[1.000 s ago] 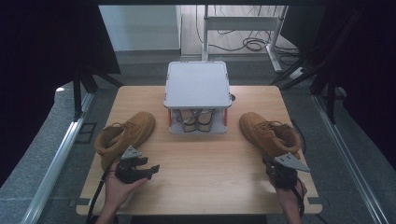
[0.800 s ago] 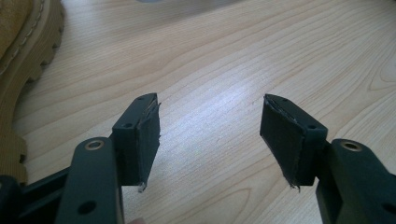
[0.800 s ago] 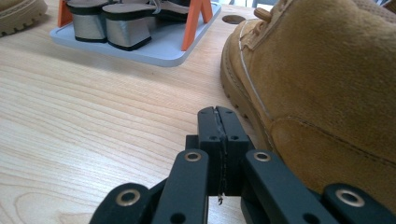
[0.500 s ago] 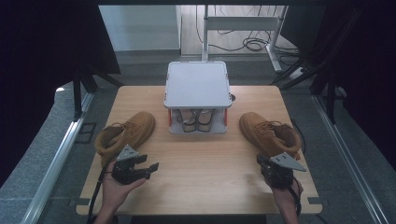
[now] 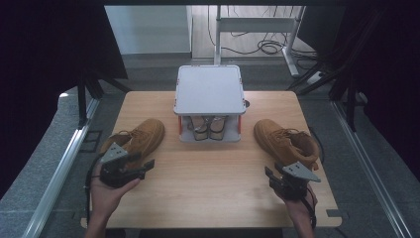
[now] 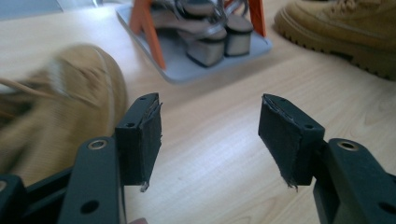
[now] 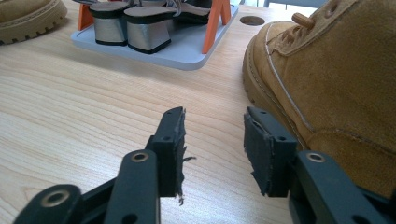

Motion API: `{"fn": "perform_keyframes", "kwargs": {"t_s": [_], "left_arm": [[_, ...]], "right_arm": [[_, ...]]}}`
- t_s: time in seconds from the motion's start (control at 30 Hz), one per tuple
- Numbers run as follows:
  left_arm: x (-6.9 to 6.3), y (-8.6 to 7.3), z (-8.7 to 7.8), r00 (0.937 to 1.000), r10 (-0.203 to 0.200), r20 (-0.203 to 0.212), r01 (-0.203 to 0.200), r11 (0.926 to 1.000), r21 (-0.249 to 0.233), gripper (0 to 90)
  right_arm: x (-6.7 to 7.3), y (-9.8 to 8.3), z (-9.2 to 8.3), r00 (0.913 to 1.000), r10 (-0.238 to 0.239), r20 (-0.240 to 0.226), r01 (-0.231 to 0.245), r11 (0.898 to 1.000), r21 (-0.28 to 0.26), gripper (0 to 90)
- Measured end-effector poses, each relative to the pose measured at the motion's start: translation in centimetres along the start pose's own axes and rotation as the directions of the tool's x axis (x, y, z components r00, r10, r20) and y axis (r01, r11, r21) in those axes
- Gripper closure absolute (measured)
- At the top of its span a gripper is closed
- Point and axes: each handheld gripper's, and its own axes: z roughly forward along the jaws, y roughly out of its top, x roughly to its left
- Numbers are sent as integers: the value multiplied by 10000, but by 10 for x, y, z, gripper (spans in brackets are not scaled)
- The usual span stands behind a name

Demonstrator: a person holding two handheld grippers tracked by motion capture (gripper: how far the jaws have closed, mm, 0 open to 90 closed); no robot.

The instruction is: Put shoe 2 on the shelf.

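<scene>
High view: right gripper, jaws just opening and empty, sits just beside the right boot's heel, toe pointing away toward the shoe rack

A: The boots look like matt tan suede with ribbed rubber soles.
B: Agreed, and the worktop is pale, smooth wood grain; the rack is matt grey plastic.

A light wooden table carries two tan suede lace-up boots flanking a grey two-tier shoe rack with orange posts
</scene>
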Motion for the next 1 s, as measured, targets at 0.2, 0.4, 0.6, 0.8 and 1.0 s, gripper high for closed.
{"fn": "perform_keyframes", "kwargs": {"t_s": [0.2,0.4,0.6,0.8,1.0], "left_arm": [[10,11,-16,9993,105,-361,-111,9998,-164,390],[27,11,-25,9977,-150,-663,133,9995,-270,389],[49,11,-32,9893,-393,-1403,389,9992,-57,390],[72,11,-32,9762,-760,-2031,821,9964,217,391],[89,9,-27,9625,-906,-2558,1036,9939,378,393]], "right_arm": [[0,0,0,9999,93,-64,-93,10000,-10,545],[5,0,3,9996,-93,-277,96,9999,133,522],[5,-1,5,9995,-105,-309,112,9997,222,515],[6,-1,6,9994,-146,-325,156,9994,297,509],[7,-3,8,9993,-177,-341,190,9991,381,505]]}}
